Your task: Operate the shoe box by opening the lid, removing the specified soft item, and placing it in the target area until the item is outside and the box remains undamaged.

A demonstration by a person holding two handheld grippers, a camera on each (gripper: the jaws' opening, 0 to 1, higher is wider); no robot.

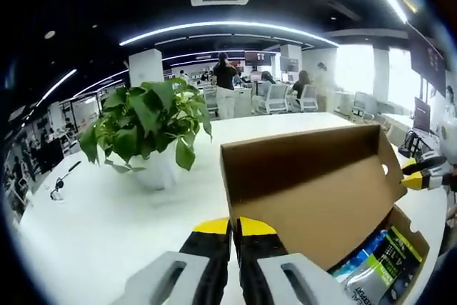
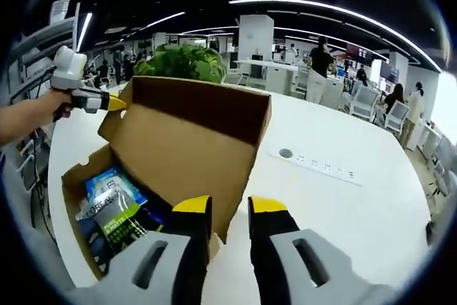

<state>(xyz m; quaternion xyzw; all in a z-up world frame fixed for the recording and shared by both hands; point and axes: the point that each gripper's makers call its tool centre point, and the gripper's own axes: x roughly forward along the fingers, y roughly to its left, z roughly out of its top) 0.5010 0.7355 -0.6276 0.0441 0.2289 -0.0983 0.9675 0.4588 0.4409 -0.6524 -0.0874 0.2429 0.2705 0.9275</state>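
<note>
A: What is nearest in the left gripper view?
B: The left gripper (image 1: 234, 228), at 6 o'clock. Its yellow-tipped jaws are almost together and hold nothing. Just past them, toward 4 o'clock, stands the shoe box (image 1: 314, 198) on the white table (image 1: 93, 219), with its lid (image 1: 307, 176) raised upright.

A: And the soft item?
B: The packets (image 1: 375, 266) are lying inside the box, at 4 o'clock. Farther, at 10 o'clock, is a potted plant (image 1: 146, 130).

A: The right gripper view?
B: The right gripper (image 2: 230, 208) is at 6 o'clock, jaws a little apart, empty, at the box's front edge. The packets (image 2: 114, 205) are at 8 o'clock. At 10 o'clock the left gripper (image 2: 114, 103) touches the lid corner.
</note>
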